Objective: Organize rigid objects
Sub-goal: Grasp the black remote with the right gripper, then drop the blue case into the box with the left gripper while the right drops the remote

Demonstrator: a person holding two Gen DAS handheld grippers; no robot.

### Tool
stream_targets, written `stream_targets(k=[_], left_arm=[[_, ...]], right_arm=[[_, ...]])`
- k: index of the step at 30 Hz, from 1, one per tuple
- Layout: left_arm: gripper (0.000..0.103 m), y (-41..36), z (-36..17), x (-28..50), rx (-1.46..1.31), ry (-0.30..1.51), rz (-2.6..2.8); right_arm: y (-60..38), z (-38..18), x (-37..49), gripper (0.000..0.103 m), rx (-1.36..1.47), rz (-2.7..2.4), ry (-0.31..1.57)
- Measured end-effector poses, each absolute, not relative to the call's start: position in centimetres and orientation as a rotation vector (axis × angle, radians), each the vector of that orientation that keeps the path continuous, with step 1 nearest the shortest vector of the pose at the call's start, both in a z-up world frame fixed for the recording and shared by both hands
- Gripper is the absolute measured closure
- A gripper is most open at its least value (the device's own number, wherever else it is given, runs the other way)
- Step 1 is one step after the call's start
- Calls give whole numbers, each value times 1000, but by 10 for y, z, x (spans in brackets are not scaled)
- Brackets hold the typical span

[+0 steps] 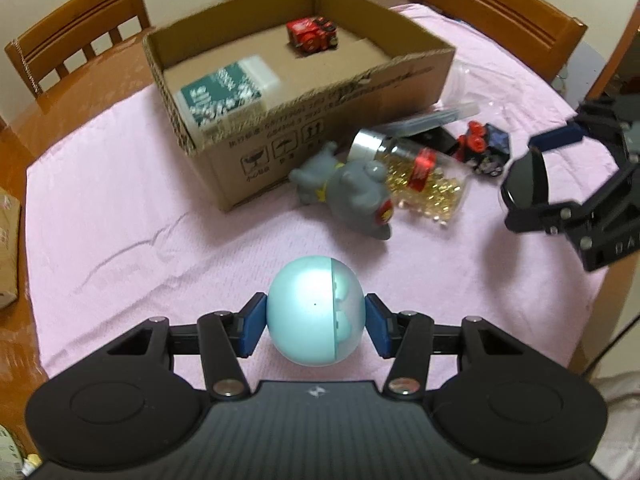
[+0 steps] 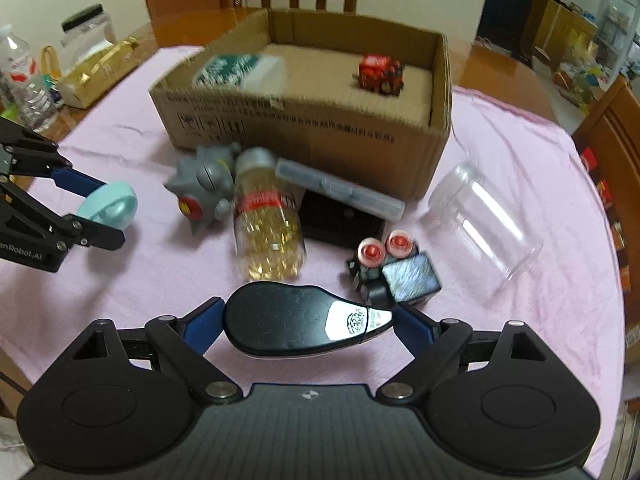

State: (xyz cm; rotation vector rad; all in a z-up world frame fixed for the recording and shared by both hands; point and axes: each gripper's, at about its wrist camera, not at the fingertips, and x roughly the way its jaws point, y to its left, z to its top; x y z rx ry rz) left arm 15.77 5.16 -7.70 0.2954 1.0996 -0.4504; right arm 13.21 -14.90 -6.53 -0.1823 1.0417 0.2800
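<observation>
My left gripper (image 1: 316,322) is shut on a pale blue capsule ball (image 1: 312,312), held above the pink cloth; it also shows in the right wrist view (image 2: 110,204). My right gripper (image 2: 308,324) is shut on a black oval case (image 2: 292,324) with a silver end; it shows at the right of the left wrist view (image 1: 524,180). An open cardboard box (image 1: 320,120) holds a red toy car (image 1: 312,34) and a green-white box (image 1: 224,88). In front of it lie a grey toy figure (image 1: 352,188) and a bottle of gold beads (image 1: 420,176).
A black block (image 2: 340,220), a clear flat case (image 2: 340,188), a dark toy car with red wheels (image 2: 388,268) and an empty clear jar (image 2: 484,220) lie on the cloth. Wooden chairs (image 1: 76,32) stand behind. Bottles and a gold package (image 2: 96,72) sit at the far left.
</observation>
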Motion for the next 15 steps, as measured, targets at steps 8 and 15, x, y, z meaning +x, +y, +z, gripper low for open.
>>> stream_targets(k=[8, 15], left_arm=[[52, 47, -37, 163, 306, 1057, -487], [52, 43, -8, 182, 298, 975, -455]], right_arm=[[-153, -14, 152, 10, -214, 345, 949], [-149, 13, 192, 10, -215, 375, 854]])
